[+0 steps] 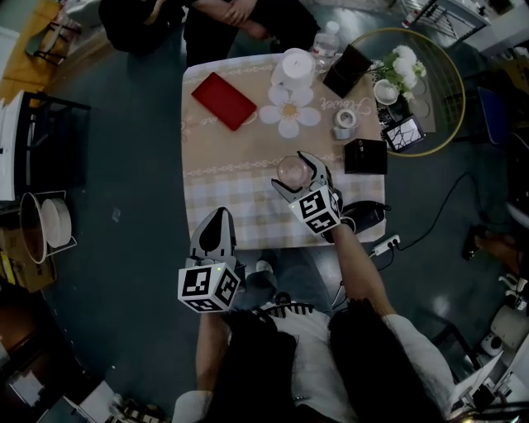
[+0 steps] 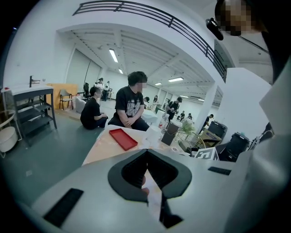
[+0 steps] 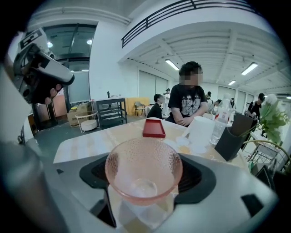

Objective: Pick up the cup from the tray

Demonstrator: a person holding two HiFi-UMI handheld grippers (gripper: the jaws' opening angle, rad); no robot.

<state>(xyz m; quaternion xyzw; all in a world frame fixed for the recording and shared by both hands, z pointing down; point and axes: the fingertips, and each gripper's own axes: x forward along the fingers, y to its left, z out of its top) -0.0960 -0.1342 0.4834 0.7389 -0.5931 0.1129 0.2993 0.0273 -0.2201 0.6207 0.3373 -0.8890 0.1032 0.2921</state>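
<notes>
A pink, dimpled glass cup (image 1: 291, 171) sits between the jaws of my right gripper (image 1: 294, 175), over the near right part of the checked table (image 1: 240, 157). In the right gripper view the cup (image 3: 143, 169) fills the gap and both pads press its sides, so my right gripper (image 3: 144, 178) is shut on it. The red tray (image 1: 224, 100) lies bare at the far left of the table, well away from the cup. My left gripper (image 1: 218, 216) hovers at the table's near edge, its jaws shut on nothing (image 2: 146, 154).
A white paper cup (image 1: 296, 66), flower-shaped mat (image 1: 289, 109), water bottle (image 1: 326, 41), tape roll (image 1: 345, 121) and black box (image 1: 364, 155) crowd the table's right side. A round side table (image 1: 450, 83) with flowers stands right. People (image 1: 223, 16) sit beyond the far edge.
</notes>
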